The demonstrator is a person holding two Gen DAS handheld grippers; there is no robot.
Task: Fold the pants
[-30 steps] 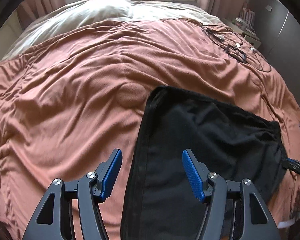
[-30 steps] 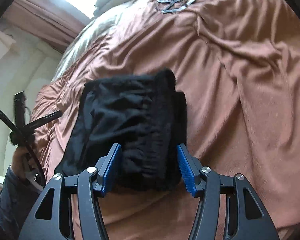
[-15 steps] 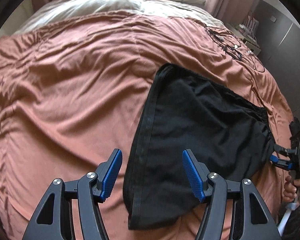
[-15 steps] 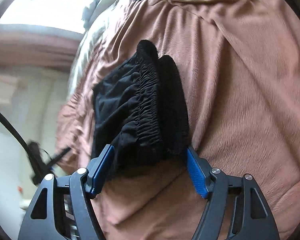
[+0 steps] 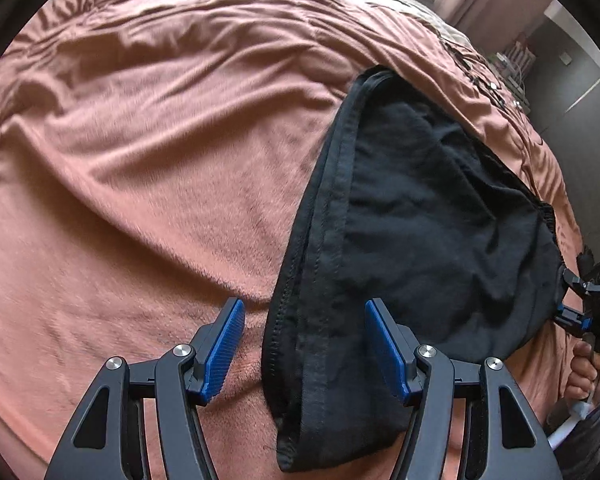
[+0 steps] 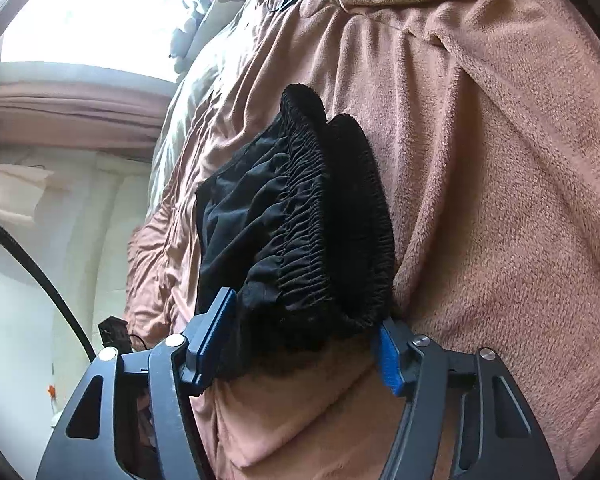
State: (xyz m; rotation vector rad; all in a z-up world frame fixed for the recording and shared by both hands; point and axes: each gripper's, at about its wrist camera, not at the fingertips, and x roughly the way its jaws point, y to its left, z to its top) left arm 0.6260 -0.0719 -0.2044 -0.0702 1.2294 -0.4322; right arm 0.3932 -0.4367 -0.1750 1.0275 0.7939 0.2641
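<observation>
Left wrist view: the left tool point(image 5: 305, 344) has its two blue-padded fingers point(image 5: 224, 346) spread wide apart. One hemmed end of the black pants point(image 5: 412, 216) lies between them, but neither pad presses on the cloth; whether the fabric brushes the right-hand pad cannot be told. The pants are one folded black piece lying on the bed's terracotta blanket point(image 5: 148, 152), toward the bed's right side and reaching to its near edge. Their stitched hem runs from between the fingers up toward the middle of the bed. At the far right end of the pants the right tool point(image 5: 572, 304) shows small, at the gathered waistband, with the person's hand point(image 5: 584, 372) below it. A tangle of thin cables point(image 5: 496, 88) lies on the blanket near the bed's far right edge, apart from the pants.

Right wrist view: the right tool point(image 6: 300, 340) stands with its fingers wide apart, and the bunched elastic waistband point(image 6: 324, 216) of the pants point(image 6: 252, 216) fills the gap between them. The cloth touches both blue pads point(image 6: 388, 356), yet whether they squeeze it cannot be told. The blanket point(image 6: 480, 184) rises in a thick fold just beside the waistband on the right. A black cable point(image 6: 40, 268) curves past the bed's left edge.
</observation>
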